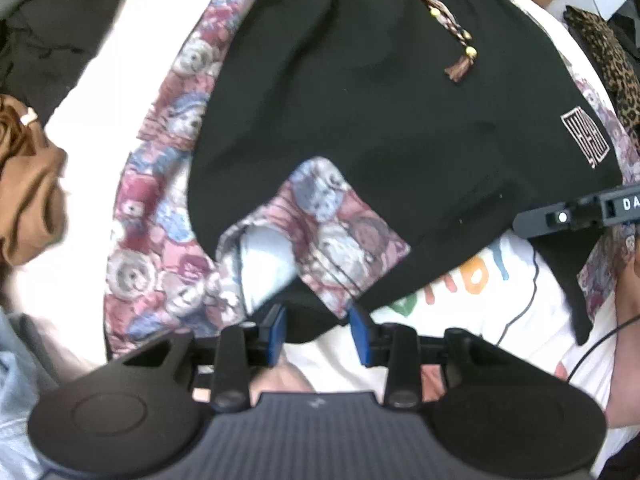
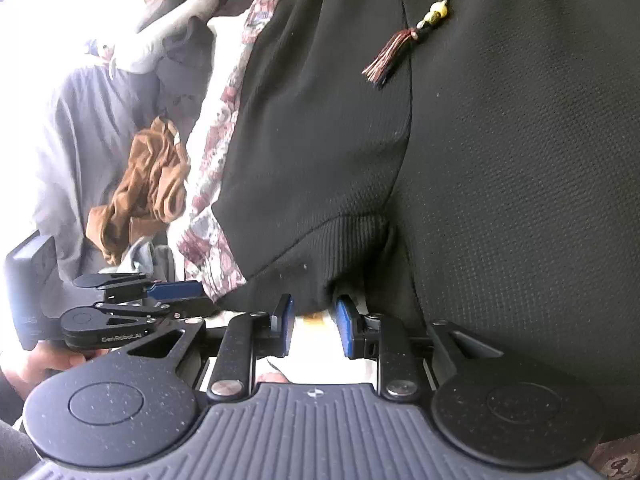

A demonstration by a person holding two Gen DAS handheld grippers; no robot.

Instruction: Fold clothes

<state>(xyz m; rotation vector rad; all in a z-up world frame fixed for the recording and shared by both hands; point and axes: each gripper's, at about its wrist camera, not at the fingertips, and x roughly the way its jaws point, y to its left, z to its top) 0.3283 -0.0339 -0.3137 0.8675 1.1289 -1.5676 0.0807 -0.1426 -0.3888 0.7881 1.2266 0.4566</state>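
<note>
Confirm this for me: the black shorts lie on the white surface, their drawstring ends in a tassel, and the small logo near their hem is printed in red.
One thing is wrong: the logo on the black shorts is white, not red, as the left wrist view shows. The rest holds: the shorts lie on the white surface, and the drawstring ends in a tassel.

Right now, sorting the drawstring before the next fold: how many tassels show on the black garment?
1. A single maroon tassel hangs at the end of the beaded cord, lying on the black garment below the waistband. A second cord end may be hidden.
</note>
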